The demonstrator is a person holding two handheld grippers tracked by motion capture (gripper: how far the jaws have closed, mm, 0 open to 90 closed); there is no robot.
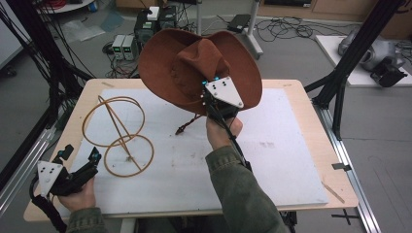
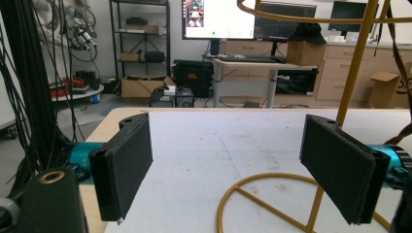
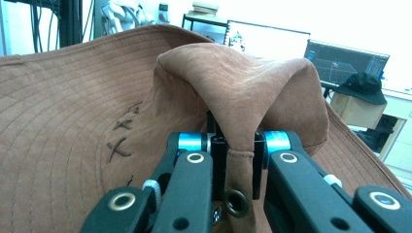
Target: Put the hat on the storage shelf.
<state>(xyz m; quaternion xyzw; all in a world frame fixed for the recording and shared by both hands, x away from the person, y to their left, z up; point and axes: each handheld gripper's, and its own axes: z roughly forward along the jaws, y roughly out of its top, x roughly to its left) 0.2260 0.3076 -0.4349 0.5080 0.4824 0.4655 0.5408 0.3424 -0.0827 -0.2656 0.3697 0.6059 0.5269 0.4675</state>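
two grippers: your right gripper [image 3: 235, 148] is clamped on the hat [image 1: 194, 68] crown, held above the table [image 1: 301, 145]; left gripper [image 2: 233, 165] gapes empty beside the wire stand [image 1: 119, 136]. thin pinch of fabric, hat could slip out if you swing it.

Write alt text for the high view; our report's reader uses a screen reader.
A person's right gripper holds a brown hat up above a white-topped table, clamped on its crown. The left gripper rests open at the table's near left corner, beside a gold wire stand made of rings.
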